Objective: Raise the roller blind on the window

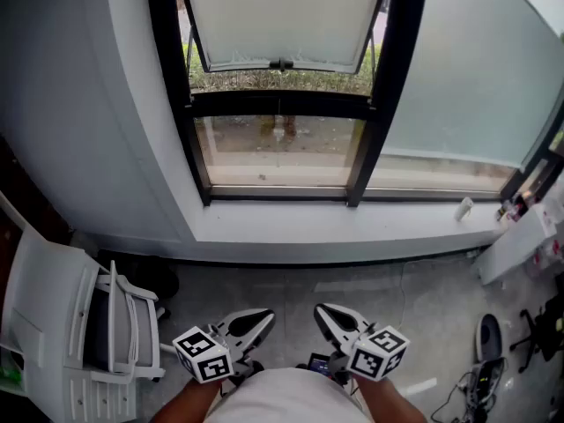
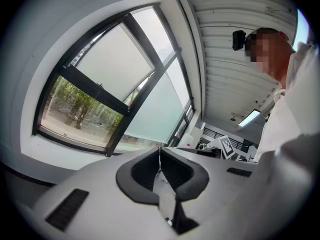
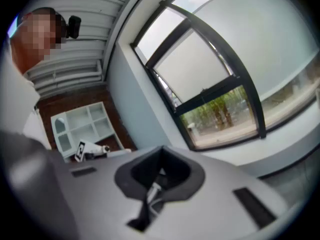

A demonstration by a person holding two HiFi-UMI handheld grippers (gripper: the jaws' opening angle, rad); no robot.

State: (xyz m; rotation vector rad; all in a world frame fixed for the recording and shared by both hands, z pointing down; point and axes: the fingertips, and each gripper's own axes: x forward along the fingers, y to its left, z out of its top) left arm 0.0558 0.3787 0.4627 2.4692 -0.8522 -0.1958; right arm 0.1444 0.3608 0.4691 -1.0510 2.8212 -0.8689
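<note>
head view: left gripper [image 1: 264,317] and right gripper [image 1: 322,310] both closed on nothing, side by side. the roller blind [image 1: 467,69] covers most of the right window pane [image 1: 432,173], well apart from them.

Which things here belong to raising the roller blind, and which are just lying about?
For the job: roller blind, window frame, left tongs and right tongs, both shut and empty.
Lying about: white chair, white cabinet, small white object on the sill, cables.
</note>
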